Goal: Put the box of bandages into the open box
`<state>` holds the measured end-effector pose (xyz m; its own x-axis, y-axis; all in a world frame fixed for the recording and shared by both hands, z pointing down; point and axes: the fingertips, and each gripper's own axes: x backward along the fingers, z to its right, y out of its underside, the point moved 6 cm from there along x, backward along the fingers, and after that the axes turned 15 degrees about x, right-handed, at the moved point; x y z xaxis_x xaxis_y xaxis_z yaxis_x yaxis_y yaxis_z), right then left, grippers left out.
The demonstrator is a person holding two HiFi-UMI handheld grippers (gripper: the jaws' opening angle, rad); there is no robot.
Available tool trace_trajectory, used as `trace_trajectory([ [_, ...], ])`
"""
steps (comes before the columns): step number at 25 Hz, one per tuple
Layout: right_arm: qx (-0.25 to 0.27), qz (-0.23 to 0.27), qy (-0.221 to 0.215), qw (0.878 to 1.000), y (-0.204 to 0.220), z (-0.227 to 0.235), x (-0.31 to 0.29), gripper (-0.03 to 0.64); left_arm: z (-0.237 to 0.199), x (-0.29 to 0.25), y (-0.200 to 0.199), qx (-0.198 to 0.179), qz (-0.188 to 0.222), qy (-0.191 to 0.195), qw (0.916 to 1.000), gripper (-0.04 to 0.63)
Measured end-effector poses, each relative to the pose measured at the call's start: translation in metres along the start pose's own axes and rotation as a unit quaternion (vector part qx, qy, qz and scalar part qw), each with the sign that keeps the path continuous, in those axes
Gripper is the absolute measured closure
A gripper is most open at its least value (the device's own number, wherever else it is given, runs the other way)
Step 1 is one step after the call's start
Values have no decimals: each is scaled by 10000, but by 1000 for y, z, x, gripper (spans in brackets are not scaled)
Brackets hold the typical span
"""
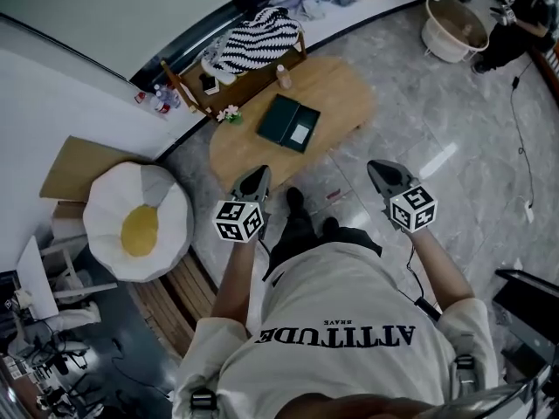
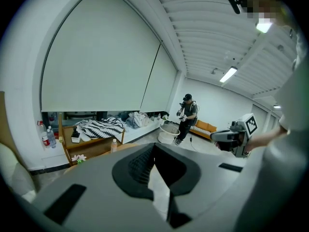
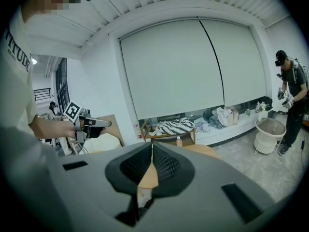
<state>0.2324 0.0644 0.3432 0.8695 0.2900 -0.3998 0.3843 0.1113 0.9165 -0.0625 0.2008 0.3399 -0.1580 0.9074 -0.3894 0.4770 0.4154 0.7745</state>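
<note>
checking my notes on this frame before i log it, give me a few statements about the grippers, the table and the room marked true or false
1. The left hand-held gripper and the right hand-held gripper are both shut, with nothing between their jaws. True.
2. The dark box lies on the floor. False: the dark box lies open on the wooden table.
3. A striped cloth lies on the wooden rack beyond the table. True.
4. The left hand-held gripper holds a small bottle. False: the small bottle stands on the table, untouched.
5. A second person is beside a round tub. True.
</note>
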Motion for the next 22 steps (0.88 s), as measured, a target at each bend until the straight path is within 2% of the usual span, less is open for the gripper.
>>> trace_trajectory([
  [9,-64,146,39,9999,-12,-30,-7,594,-6,49,-8,-156,230,129,9995,574],
  [14,-60,150,186,9997,-20,-54,-14,594,-16,75,-9,-487,174,230,9984,574],
  [22,-37,220,472,9986,-34,-95,-13,595,-35,108,-6,-458,115,485,9977,574],
])
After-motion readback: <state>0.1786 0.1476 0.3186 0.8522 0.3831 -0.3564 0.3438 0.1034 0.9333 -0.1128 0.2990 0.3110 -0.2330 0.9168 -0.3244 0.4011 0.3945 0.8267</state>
